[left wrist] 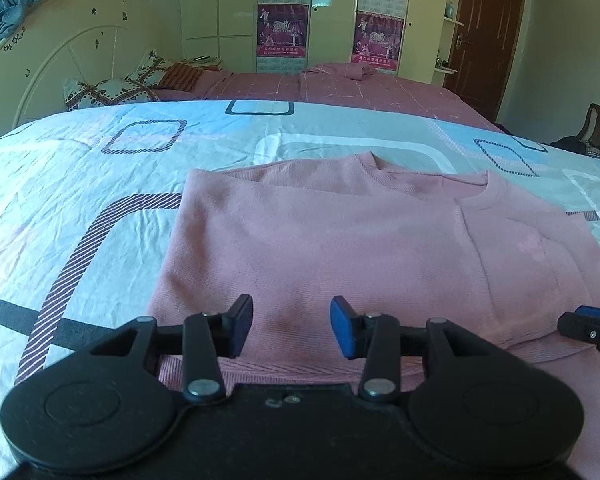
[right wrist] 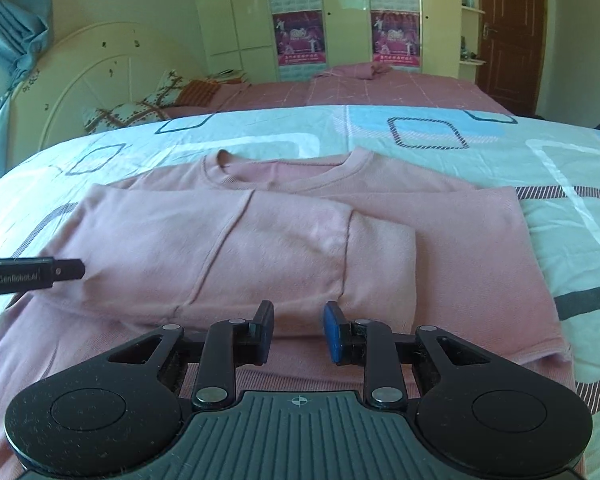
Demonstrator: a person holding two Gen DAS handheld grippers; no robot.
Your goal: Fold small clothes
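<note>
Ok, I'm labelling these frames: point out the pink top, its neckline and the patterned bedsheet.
pink top (right wrist: 284,248): right wrist view, on the folded-over front panel.
neckline (right wrist: 284,168): right wrist view, on the ribbed collar band.
patterned bedsheet (left wrist: 80,184): left wrist view, bare sheet beside the top.

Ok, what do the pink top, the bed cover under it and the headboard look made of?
Pink top: soft matte knit, probably cotton jersey; ribbed neckline and hem, fine weave lines. Bed cover: thin printed woven cloth, likely cotton, creased all over. Headboard: hard, smooth, cream-painted, probably wood or board, with raised arched mouldings; the exact material cannot be told.
</note>
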